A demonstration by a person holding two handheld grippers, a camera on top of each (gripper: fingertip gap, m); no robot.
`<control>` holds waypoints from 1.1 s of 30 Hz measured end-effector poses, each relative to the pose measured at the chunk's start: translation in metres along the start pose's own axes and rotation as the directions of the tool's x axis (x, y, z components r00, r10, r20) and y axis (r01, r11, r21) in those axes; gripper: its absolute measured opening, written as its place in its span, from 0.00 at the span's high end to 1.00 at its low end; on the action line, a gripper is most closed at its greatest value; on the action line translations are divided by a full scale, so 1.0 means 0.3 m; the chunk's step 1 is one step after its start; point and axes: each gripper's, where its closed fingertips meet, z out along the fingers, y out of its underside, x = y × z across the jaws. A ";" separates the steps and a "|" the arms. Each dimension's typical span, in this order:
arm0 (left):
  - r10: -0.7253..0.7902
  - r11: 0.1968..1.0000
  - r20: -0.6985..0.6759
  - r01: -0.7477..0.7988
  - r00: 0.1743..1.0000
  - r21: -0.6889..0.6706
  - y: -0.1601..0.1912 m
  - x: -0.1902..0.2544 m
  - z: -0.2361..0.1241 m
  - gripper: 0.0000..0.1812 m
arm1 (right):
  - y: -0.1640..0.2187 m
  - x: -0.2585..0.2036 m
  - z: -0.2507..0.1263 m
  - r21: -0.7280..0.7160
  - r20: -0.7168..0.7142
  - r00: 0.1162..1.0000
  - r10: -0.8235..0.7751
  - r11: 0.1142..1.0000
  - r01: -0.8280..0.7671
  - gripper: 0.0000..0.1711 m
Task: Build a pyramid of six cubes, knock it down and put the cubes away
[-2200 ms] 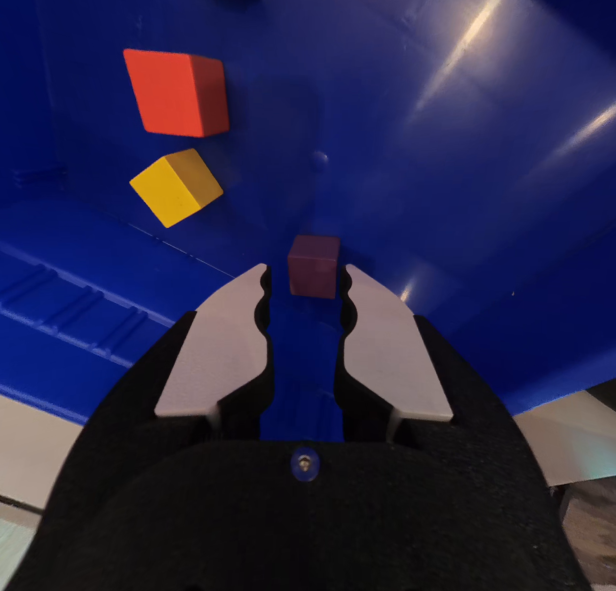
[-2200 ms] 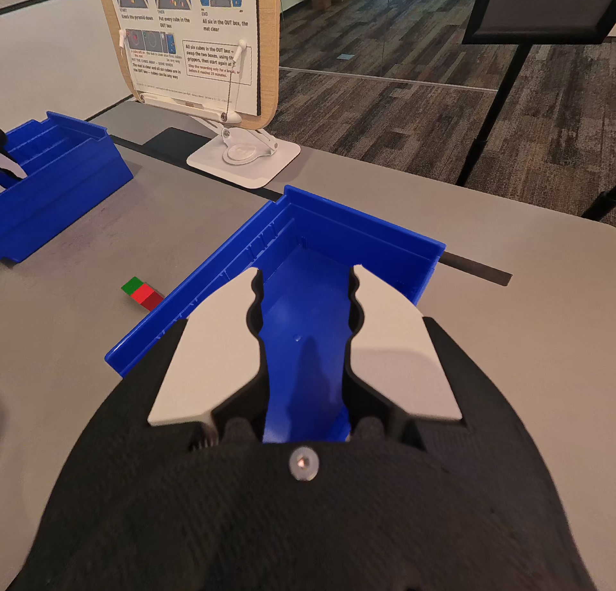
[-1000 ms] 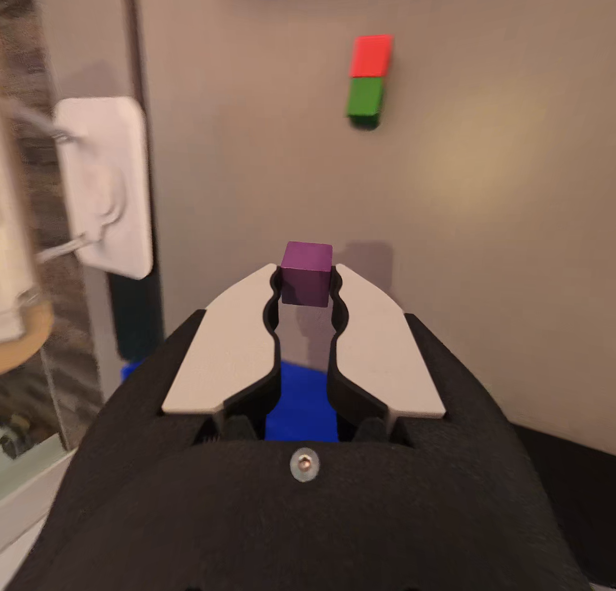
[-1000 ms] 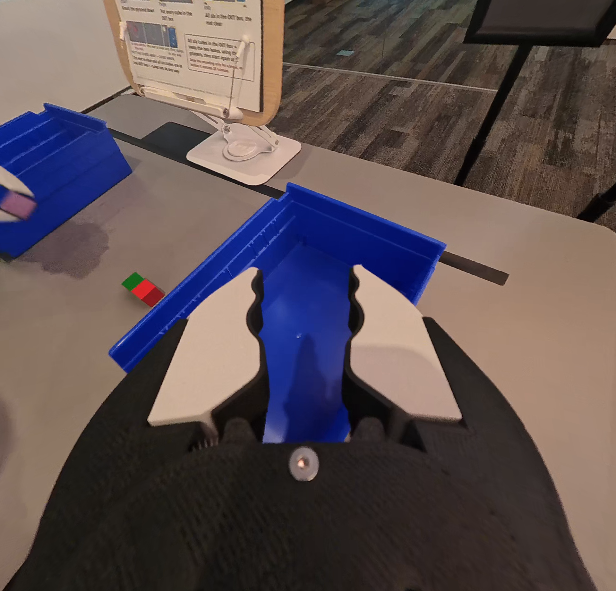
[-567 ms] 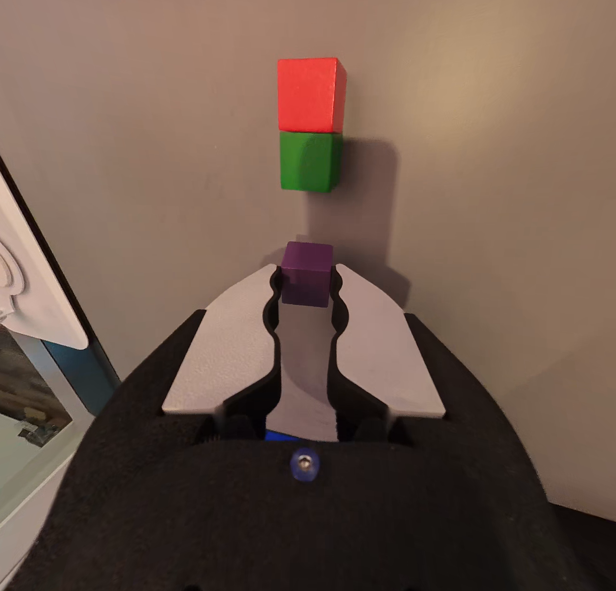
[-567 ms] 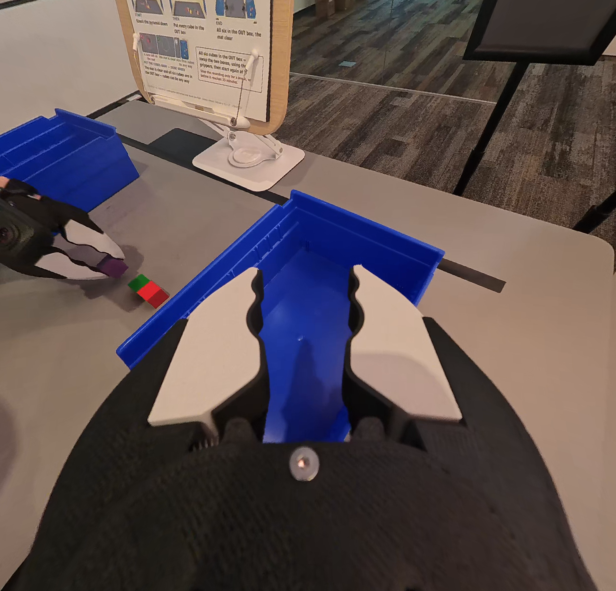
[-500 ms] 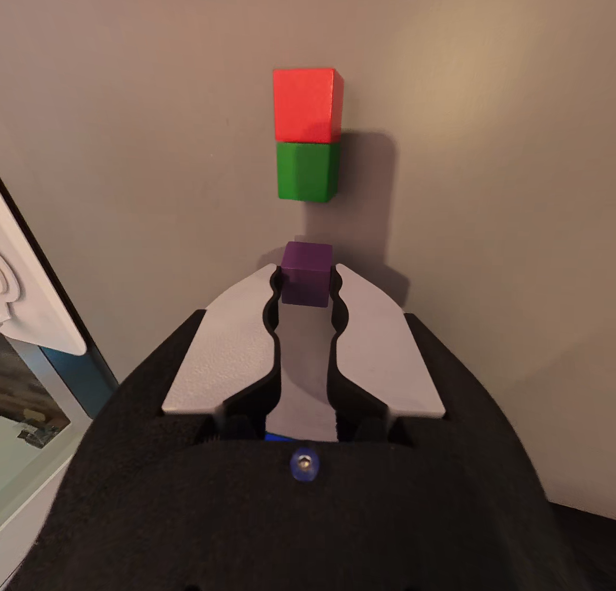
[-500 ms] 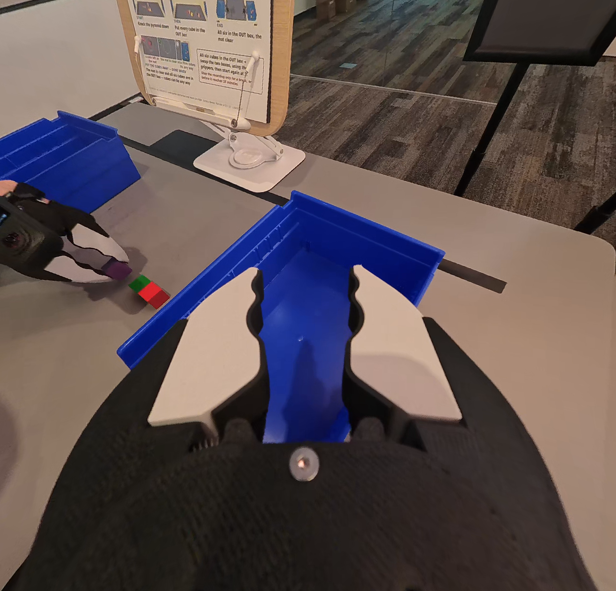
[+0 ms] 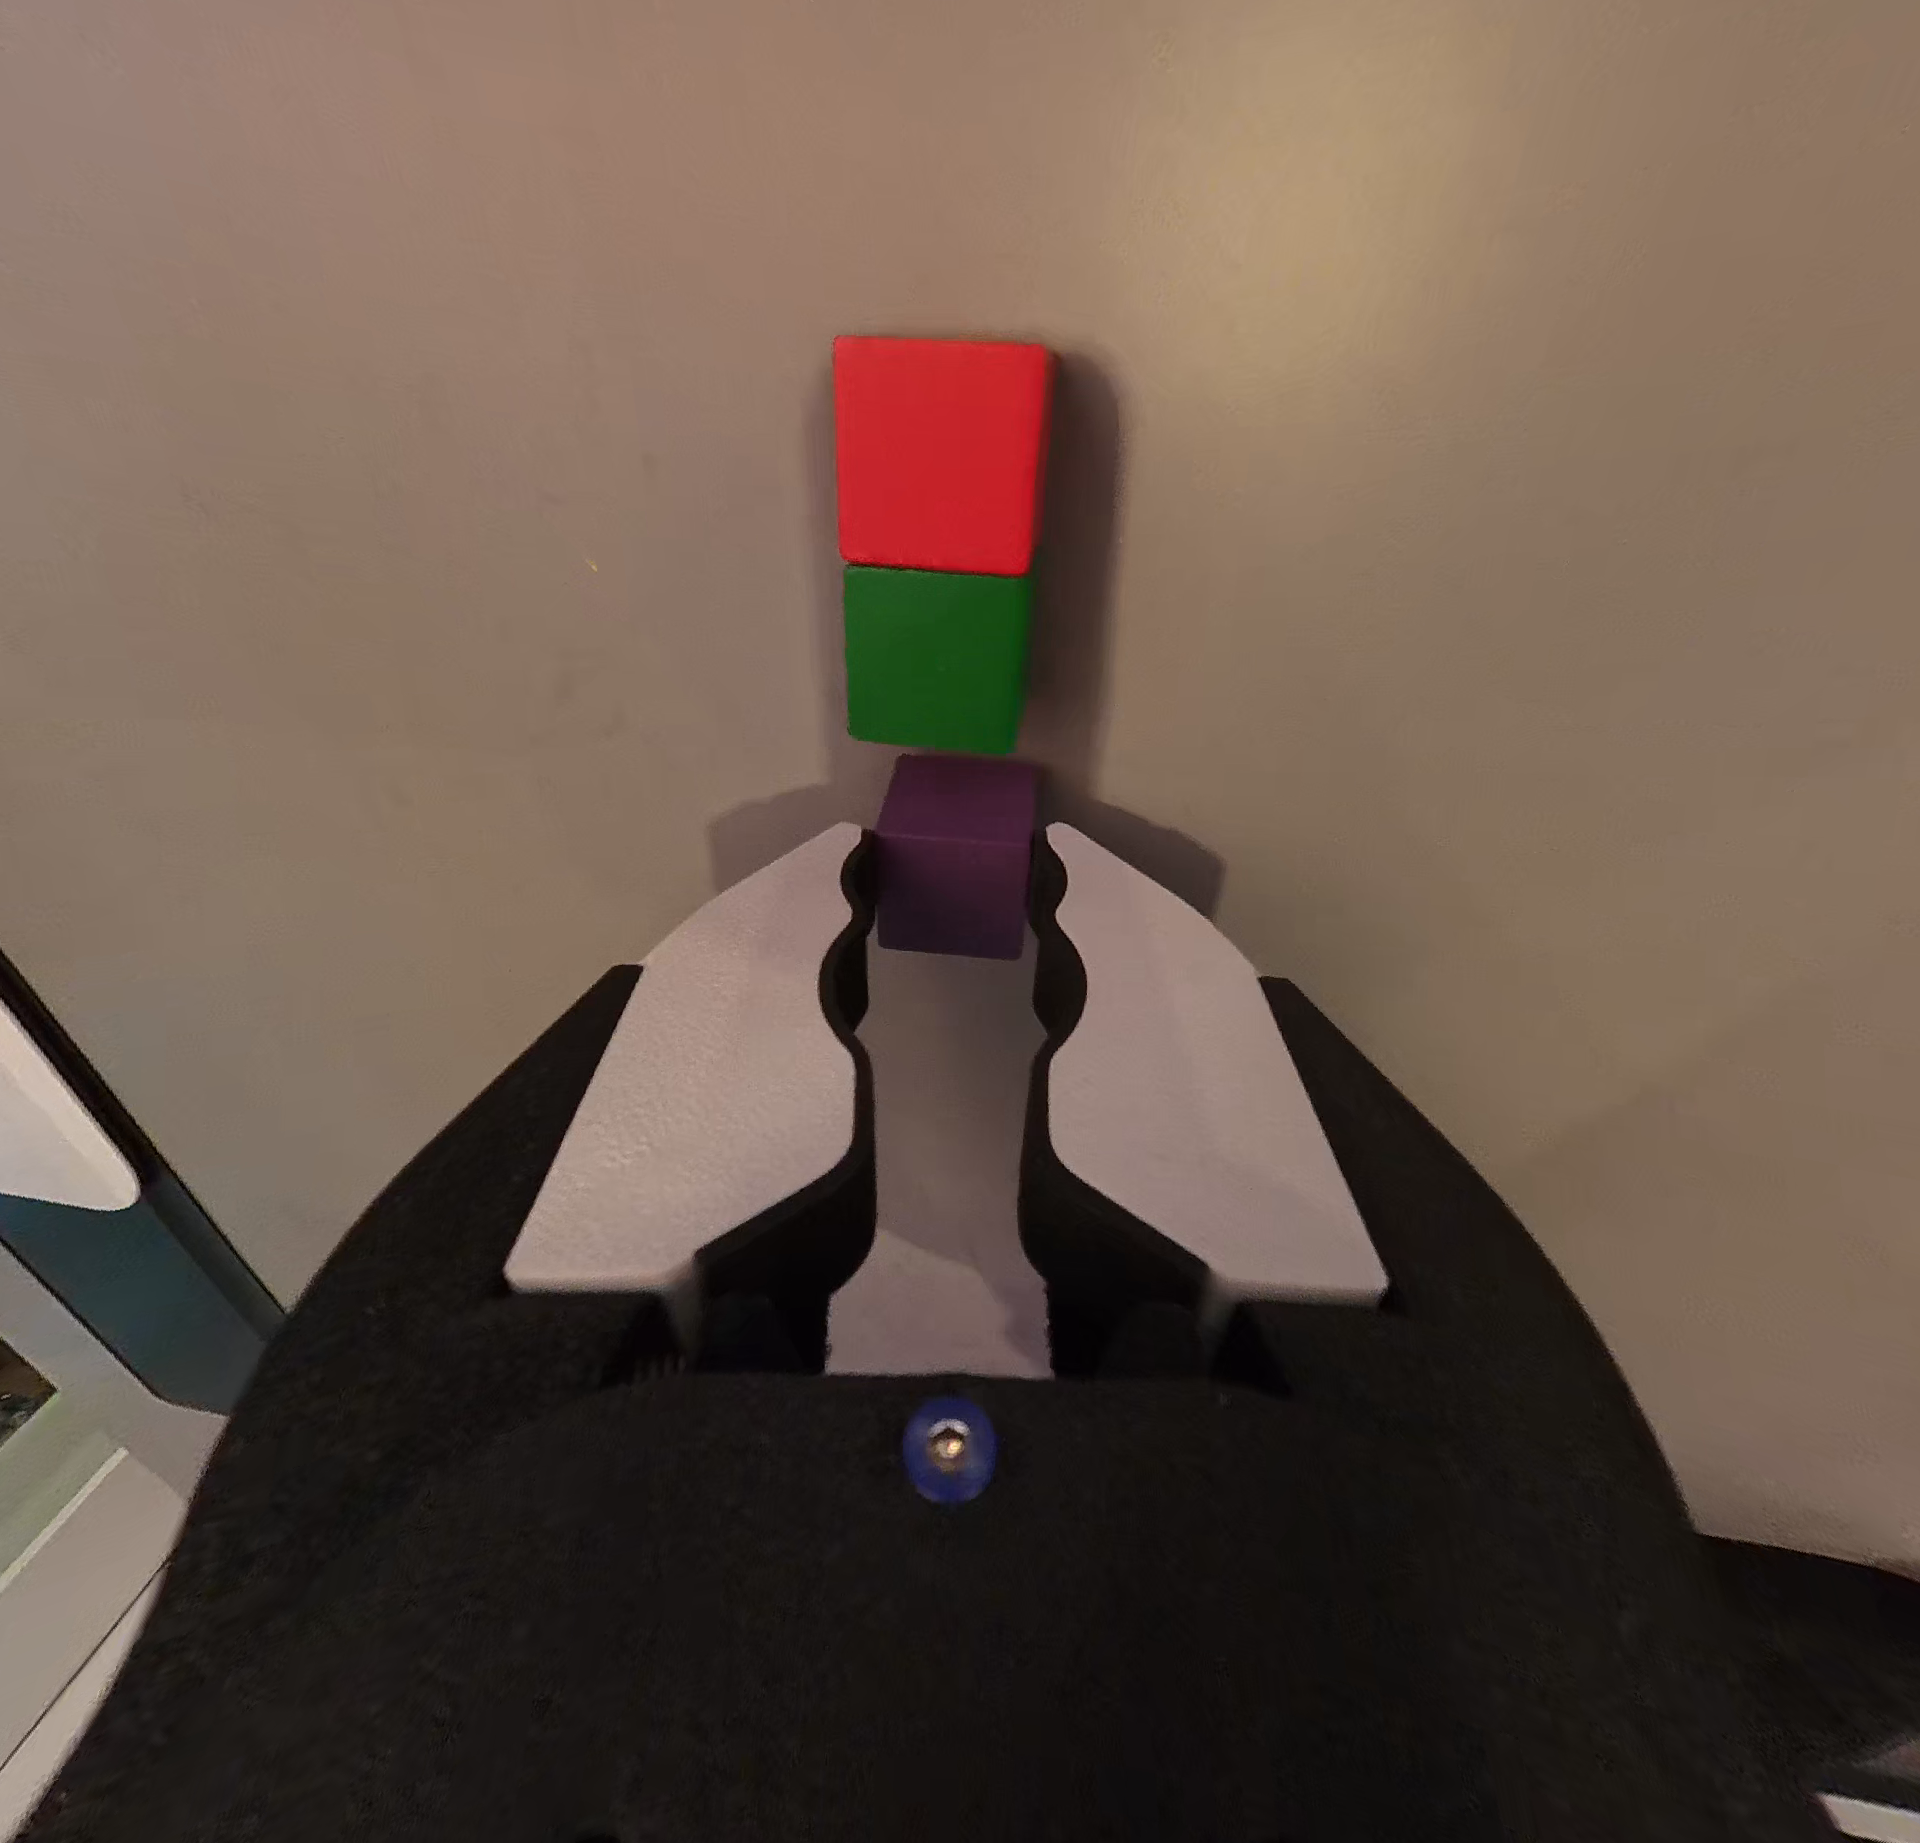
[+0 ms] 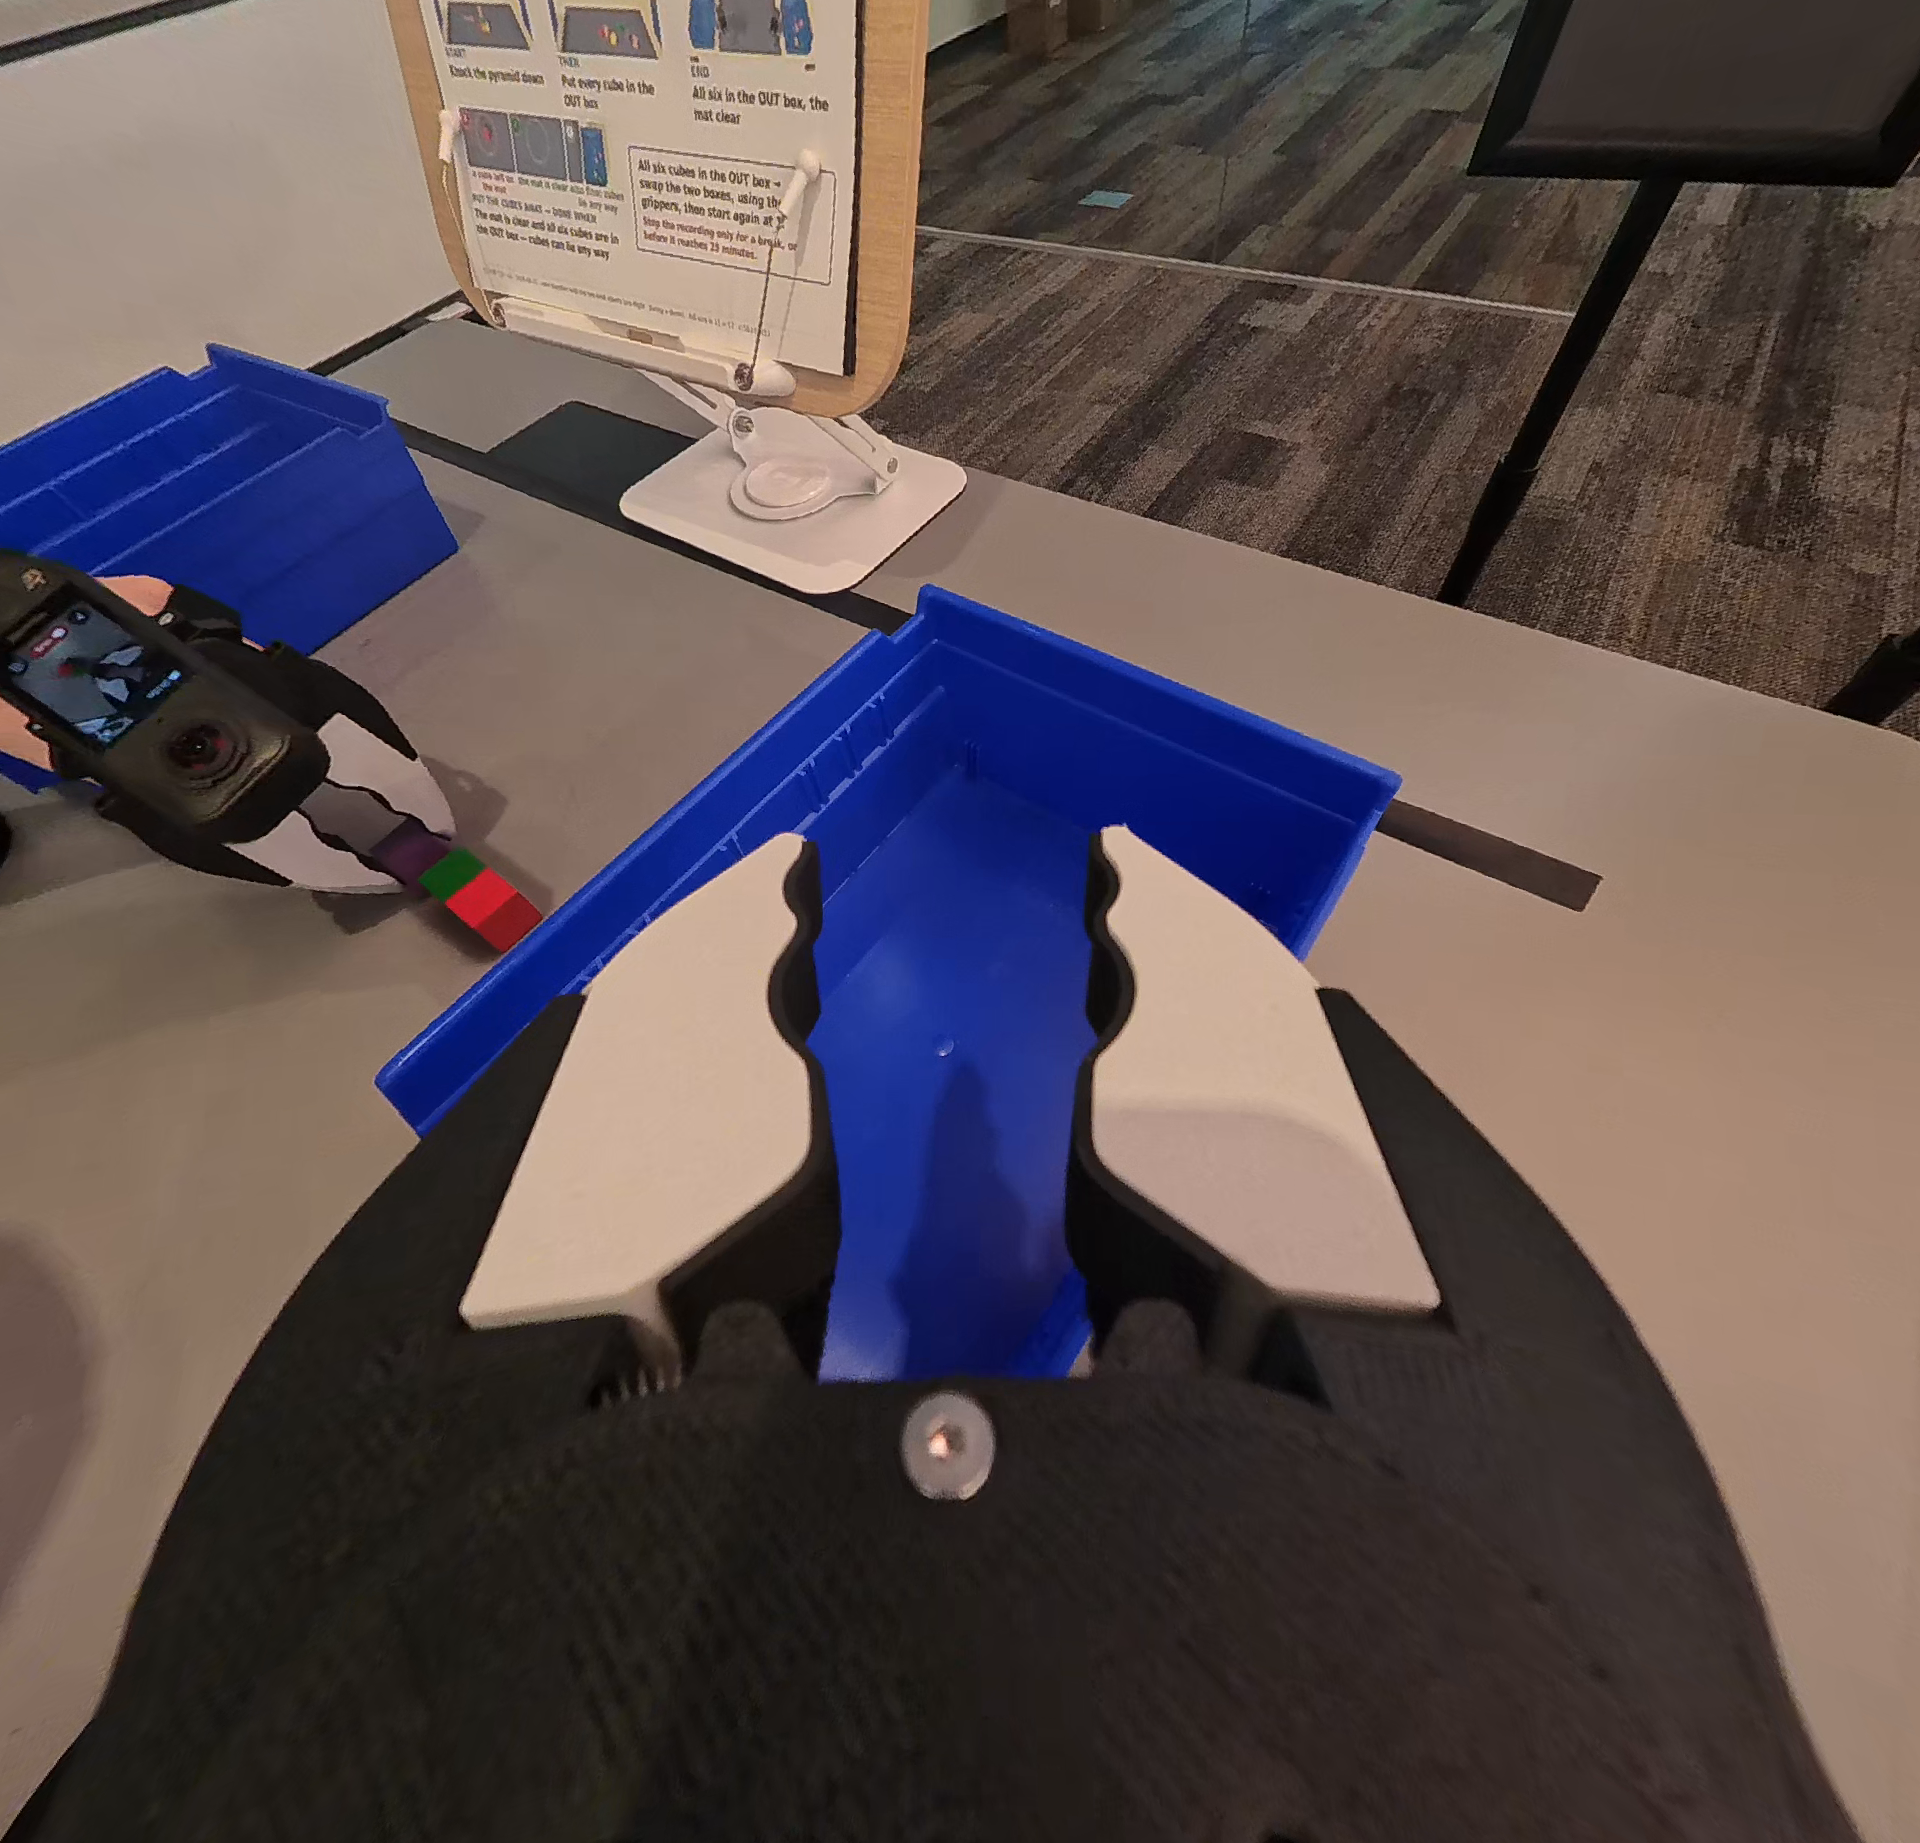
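Observation:
My left gripper [image 9: 951, 858] is shut on a purple cube [image 9: 954, 858] and holds it low at the grey mat, right behind a green cube [image 9: 935, 659]. A red cube [image 9: 938, 453] sits flush against the green one's far side, so the three stand in one line. In the right wrist view the left gripper [image 10: 410, 853] shows at the left, with the purple cube [image 10: 408, 848] beside the green [image 10: 452, 871] and red [image 10: 488, 900] cubes. My right gripper [image 10: 951, 884] is open and empty, hovering over an empty blue bin [image 10: 1164, 733].
A second blue bin [image 10: 229, 474] stands at the far left of the table. An instruction board on a white stand [image 10: 800, 505] is at the back edge. The white stand's corner [image 9: 52, 1149] shows left of the left gripper. Wood floor lies beyond the table. The left gripper's tips are roughly 40 cm from the right gripper's.
My left gripper took the purple cube out of the left bin, carried it across the mat and lowered it up to the green cube. The right gripper stayed open over its bin.

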 end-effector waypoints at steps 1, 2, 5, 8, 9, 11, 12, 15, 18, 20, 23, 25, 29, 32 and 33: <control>-0.003 1.000 -0.002 0.003 1.000 0.001 -0.003 -0.001 0.001 0.85 | 0.001 0.000 0.000 0.000 0.000 1.000 0.000 1.000 0.000 0.71; -0.003 1.000 -0.002 0.003 1.000 0.001 -0.005 -0.002 0.001 0.85 | 0.001 0.000 0.000 0.001 0.001 1.000 0.001 1.000 -0.001 0.71; -0.002 1.000 -0.002 0.002 1.000 0.000 -0.012 -0.004 0.002 0.85 | 0.000 0.001 0.000 0.003 0.004 1.000 0.003 1.000 -0.003 0.71; 0.001 1.000 -0.005 -0.001 1.000 -0.002 -0.018 -0.004 0.002 0.85 | 0.003 0.003 0.001 0.000 0.005 1.000 0.004 1.000 -0.004 0.71; 0.002 1.000 -0.005 -0.002 1.000 -0.004 -0.019 -0.005 0.002 0.85 | 0.004 0.003 0.001 0.000 0.006 1.000 0.004 1.000 -0.004 0.71; 0.004 1.000 -0.005 -0.004 1.000 -0.005 -0.023 -0.007 0.004 0.85 | 0.006 0.003 0.002 -0.002 0.007 1.000 0.005 1.000 -0.005 0.71; 0.005 1.000 -0.006 -0.005 1.000 -0.005 -0.025 -0.007 0.005 0.85 | 0.006 0.004 0.002 -0.003 0.007 1.000 0.005 1.000 -0.005 0.71; 0.009 1.000 -0.007 -0.009 1.000 -0.005 -0.030 -0.008 0.007 0.85 | 0.008 0.005 0.002 -0.004 0.008 1.000 0.007 1.000 -0.007 0.71; 0.011 1.000 -0.007 -0.012 1.000 -0.009 -0.031 -0.010 0.007 0.85 | 0.010 0.005 0.002 -0.006 0.009 1.000 0.008 1.000 -0.008 0.71; 0.009 1.000 -0.010 -0.009 1.000 -0.009 -0.031 -0.011 0.008 0.85 | 0.012 0.006 0.004 -0.010 0.009 1.000 0.008 1.000 -0.008 0.71; -0.017 1.000 -0.022 0.016 1.000 -0.014 -0.029 -0.009 0.008 0.85 | 0.018 0.005 0.009 -0.021 0.014 1.000 0.010 1.000 -0.010 0.71; -0.033 0.999 -0.040 0.032 0.999 -0.020 -0.025 -0.004 0.007 0.85 | 0.022 0.005 0.012 -0.027 0.013 1.000 0.010 1.000 -0.009 0.71; -0.054 0.998 -0.062 0.056 0.997 0.024 -0.033 -0.004 -0.015 0.82 | 0.024 0.005 0.016 -0.032 0.015 1.000 0.010 0.999 -0.010 0.71; -0.050 0.997 -0.091 0.055 0.995 0.049 -0.019 0.003 -0.039 0.80 | 0.025 0.004 0.018 -0.034 0.017 1.000 0.011 0.999 -0.010 0.71; -0.047 0.998 -0.075 0.050 0.996 0.047 -0.008 -0.006 -0.043 0.78 | 0.026 0.005 0.018 -0.036 0.017 1.000 0.011 0.999 -0.010 0.71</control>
